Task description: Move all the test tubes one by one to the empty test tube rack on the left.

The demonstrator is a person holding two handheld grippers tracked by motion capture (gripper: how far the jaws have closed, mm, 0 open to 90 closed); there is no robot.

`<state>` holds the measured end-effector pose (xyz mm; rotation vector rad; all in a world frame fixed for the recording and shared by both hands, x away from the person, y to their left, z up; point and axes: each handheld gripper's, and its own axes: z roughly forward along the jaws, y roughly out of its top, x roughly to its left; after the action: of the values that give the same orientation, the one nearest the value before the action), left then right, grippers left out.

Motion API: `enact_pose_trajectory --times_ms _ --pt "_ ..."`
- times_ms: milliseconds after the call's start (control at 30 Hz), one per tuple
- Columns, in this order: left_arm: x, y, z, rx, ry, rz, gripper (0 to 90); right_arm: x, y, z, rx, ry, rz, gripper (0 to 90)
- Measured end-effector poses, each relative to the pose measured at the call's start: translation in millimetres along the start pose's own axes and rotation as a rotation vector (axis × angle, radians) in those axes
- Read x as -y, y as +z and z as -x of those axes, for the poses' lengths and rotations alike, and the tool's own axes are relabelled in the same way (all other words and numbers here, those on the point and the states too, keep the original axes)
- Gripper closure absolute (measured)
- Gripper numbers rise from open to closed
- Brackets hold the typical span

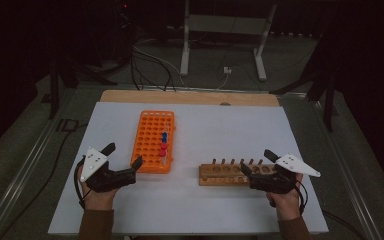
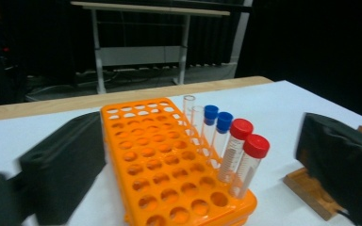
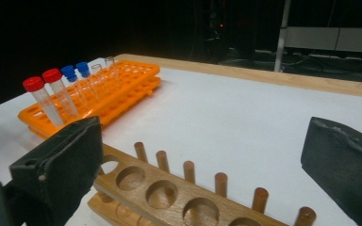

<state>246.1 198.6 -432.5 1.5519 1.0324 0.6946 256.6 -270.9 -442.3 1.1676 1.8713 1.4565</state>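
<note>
An orange tube rack point(image 1: 150, 135) lies left of centre on the white table. Along its right edge stand two red-capped tubes point(image 2: 242, 150), two blue-capped tubes point(image 2: 217, 123) and two clear uncapped tubes point(image 2: 191, 109). A wooden rack point(image 1: 230, 174) with round holes and upright pegs lies to the right; its holes look empty point(image 3: 169, 190). My left gripper point(image 1: 124, 156) is open, just left of the orange rack's near corner, holding nothing. My right gripper point(image 1: 256, 161) is open at the wooden rack's right end, its jaws either side of that end, with nothing gripped.
The white tabletop point(image 1: 220, 125) has a wooden strip point(image 1: 190, 97) along its far edge. Beyond it, a white metal stand point(image 1: 225, 30) and loose cables point(image 1: 150, 65) sit on the dark floor. Bare surface lies between the two racks and in front of them.
</note>
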Motion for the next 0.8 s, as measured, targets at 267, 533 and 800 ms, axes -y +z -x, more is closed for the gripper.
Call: enact_pose_trajectory --times_ms 267,533,800 --pt "4.5 -9.6 -14.5 -0.052 -0.008 0.011 0.5 2.4 -5.3 10.8 0.03 0.015 0.01 0.0" --pt "8.7 -10.1 -24.2 -0.074 -0.04 0.01 0.5 5.1 -5.9 17.7 0.058 0.019 0.001 0.0" --pt "12.8 -7.1 -24.3 -0.067 -0.055 -0.001 0.5 7.3 -6.0 22.8 0.08 0.031 -0.011 0.0"
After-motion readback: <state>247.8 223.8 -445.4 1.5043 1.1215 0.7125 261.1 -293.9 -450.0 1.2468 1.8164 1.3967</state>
